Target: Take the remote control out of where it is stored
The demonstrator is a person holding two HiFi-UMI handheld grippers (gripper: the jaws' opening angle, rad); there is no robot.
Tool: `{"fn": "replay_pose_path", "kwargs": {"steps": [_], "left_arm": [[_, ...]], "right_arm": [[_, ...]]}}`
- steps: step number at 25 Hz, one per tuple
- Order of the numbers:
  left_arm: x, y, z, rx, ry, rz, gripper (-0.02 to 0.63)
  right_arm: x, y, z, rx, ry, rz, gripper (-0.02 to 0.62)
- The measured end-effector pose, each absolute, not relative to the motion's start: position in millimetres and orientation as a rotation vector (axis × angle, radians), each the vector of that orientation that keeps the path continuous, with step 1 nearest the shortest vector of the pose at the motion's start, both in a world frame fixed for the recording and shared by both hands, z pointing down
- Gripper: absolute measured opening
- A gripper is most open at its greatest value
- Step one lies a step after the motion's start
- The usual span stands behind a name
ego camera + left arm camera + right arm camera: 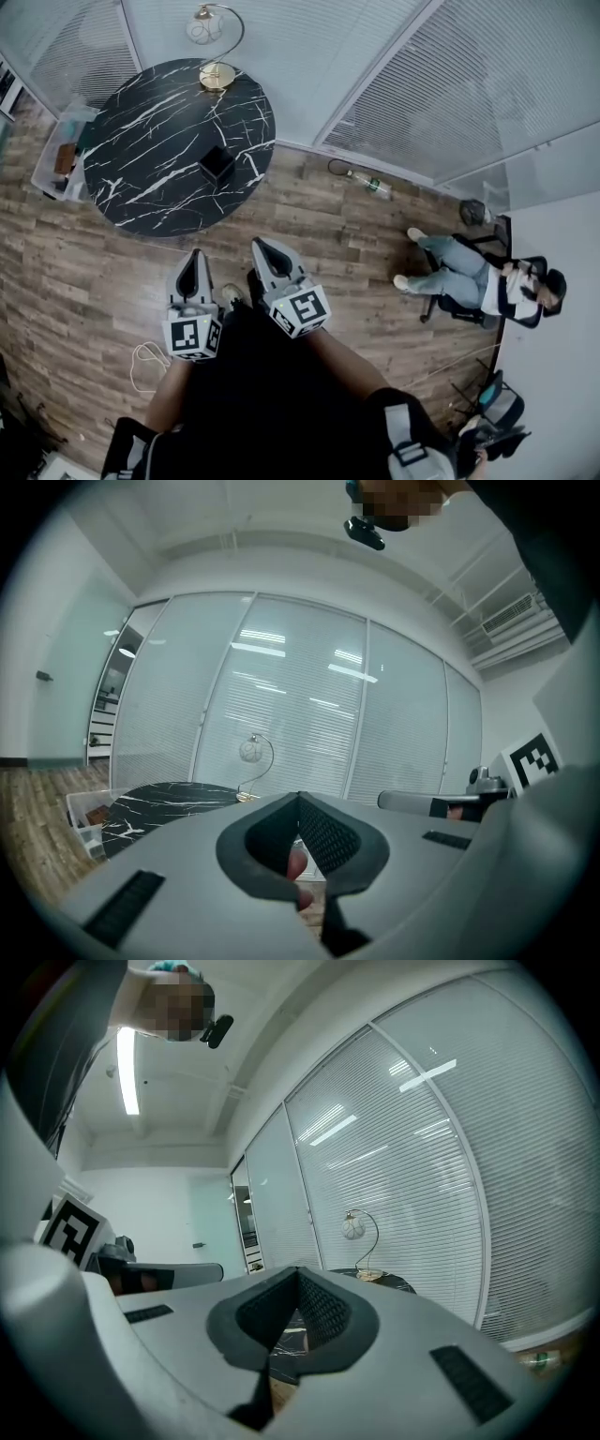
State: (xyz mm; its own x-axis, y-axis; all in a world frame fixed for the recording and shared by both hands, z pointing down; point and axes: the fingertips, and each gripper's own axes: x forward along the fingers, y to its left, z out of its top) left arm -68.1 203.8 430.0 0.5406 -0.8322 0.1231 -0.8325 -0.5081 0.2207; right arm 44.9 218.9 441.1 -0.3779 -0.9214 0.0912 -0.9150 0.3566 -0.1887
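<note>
No remote control shows in any view. A small black open box (pixel 217 165) stands on the round black marble table (pixel 141 141), ahead of both grippers. My left gripper (pixel 196 255) and right gripper (pixel 261 246) hang side by side over the wooden floor, short of the table's near edge, both pointing toward it. Each has its jaws shut with nothing between them. In the left gripper view the left gripper's (pixel 300 797) tips meet, with the table (pixel 159 803) beyond. The right gripper view shows the right gripper's (pixel 298 1274) jaws together too.
A gold arc lamp (pixel 216 70) stands at the table's far edge. A clear plastic bin (pixel 61 159) sits left of the table. A bottle (pixel 375 186) lies by the glass wall with blinds. A person sits in a chair (pixel 478 281) at right. A white cable (pixel 145 361) lies on the floor.
</note>
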Motion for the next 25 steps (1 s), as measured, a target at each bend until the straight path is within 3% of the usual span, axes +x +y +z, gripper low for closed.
{"fn": "replay_pose_path", "kwargs": {"steps": [25], "left_arm": [[-30, 66, 424, 2.445, -1.581, 0.026, -0.004]], "right_arm": [[83, 61, 440, -1.580, 2.625, -0.334, -0.005]]}}
